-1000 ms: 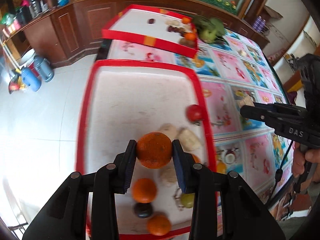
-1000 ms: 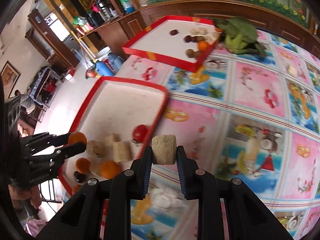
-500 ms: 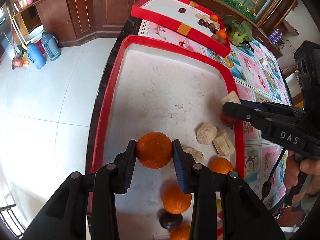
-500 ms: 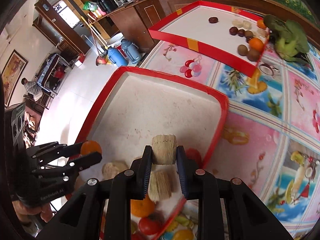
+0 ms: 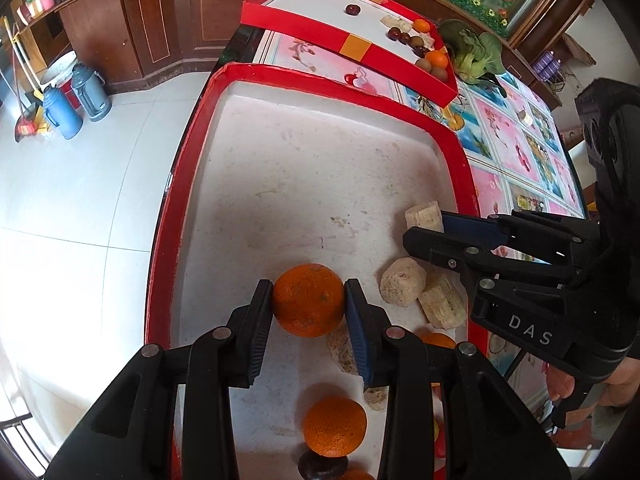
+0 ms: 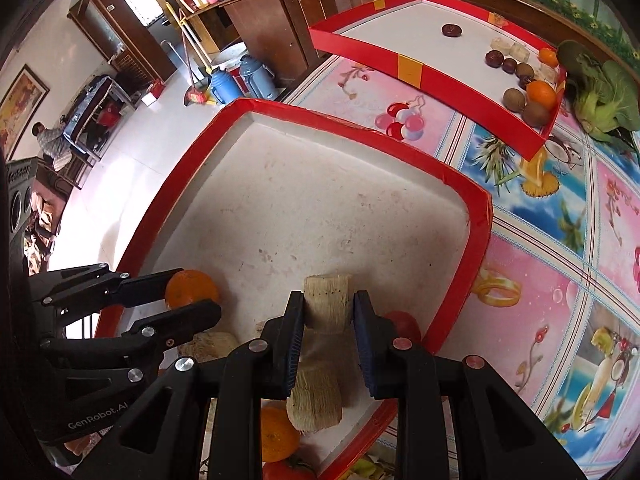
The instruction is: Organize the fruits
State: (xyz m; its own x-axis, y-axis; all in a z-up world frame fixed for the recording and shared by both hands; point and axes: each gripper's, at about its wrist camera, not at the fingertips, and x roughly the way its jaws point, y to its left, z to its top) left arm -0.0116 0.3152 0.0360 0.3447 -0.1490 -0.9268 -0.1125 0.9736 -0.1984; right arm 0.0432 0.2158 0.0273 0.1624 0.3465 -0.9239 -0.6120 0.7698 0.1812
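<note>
Left gripper point(image 5: 308, 304), clamping orange point(image 5: 308, 300), hangs beside cane chunks point(image 5: 402, 287) in tray point(image 5: 192, 184).

The right gripper point(image 6: 326, 312), with its beige chunk point(image 6: 327, 308), has moved from above the tablecloth point(image 6: 560, 280) to over the near tray point(image 6: 478, 216). The left gripper point(image 5: 308, 300) with its orange point(image 5: 308, 300) has descended toward the tray floor.

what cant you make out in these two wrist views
- Left wrist view: the dark fruit is cut off by the bottom edge and overlapped by a loose orange.
- Left wrist view: a pale chunk is half hidden behind the left claw.
- Right wrist view: the tomato is partly hidden by the right claw.
</note>
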